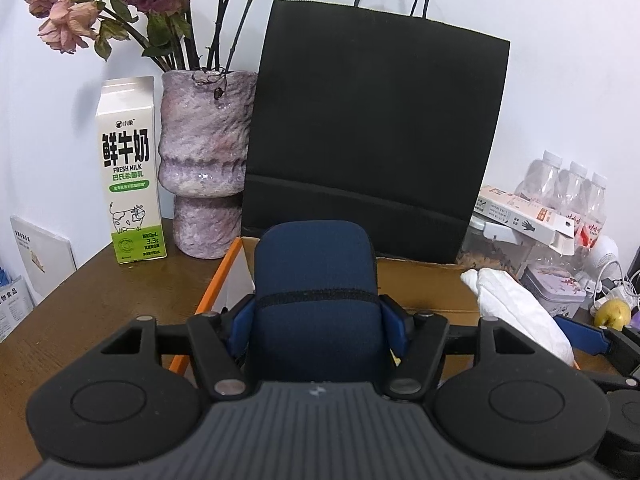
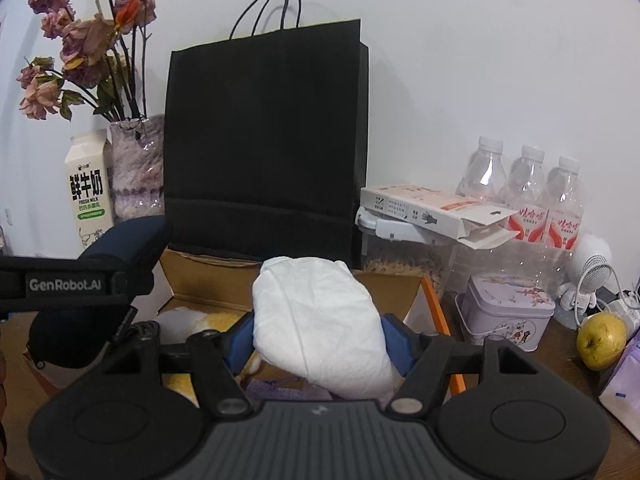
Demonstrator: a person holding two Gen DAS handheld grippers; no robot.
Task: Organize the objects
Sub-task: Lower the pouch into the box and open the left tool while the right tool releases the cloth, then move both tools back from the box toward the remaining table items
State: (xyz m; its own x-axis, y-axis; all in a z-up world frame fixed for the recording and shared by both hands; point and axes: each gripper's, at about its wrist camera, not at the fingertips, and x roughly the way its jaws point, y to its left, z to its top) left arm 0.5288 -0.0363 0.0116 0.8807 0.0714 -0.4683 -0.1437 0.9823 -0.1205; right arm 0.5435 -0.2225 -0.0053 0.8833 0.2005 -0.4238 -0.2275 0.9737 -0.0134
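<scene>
Left wrist view: the left gripper (image 1: 316,320) pinches a dark blue padded fabric pouch (image 1: 316,280) with a black zipper band, both blue pads pressed against its sides. The pouch is held over the near-left corner of an open brown cardboard box with an orange edge (image 1: 424,284). Behind the box a black paper bag with cord handles (image 1: 372,128) stands upright against the wall. Left of the bag: a mottled purple ceramic vase of dried roses (image 1: 204,168), then a white and green fresh milk carton (image 1: 130,176), both on the brown wooden table (image 1: 96,300). The white bundle shows at right.

Right wrist view: the right gripper (image 2: 318,340) clamps a crumpled white cloth bundle (image 2: 320,320) between its blue pads, over the box interior. Below it, inside the box, lie a yellow and white plush item (image 2: 200,322) and some purple fabric (image 2: 280,388). Right of the box: a lilac printed tin (image 2: 508,312), a yellow-green pear (image 2: 600,340), and three clear water bottles (image 2: 524,188).
</scene>
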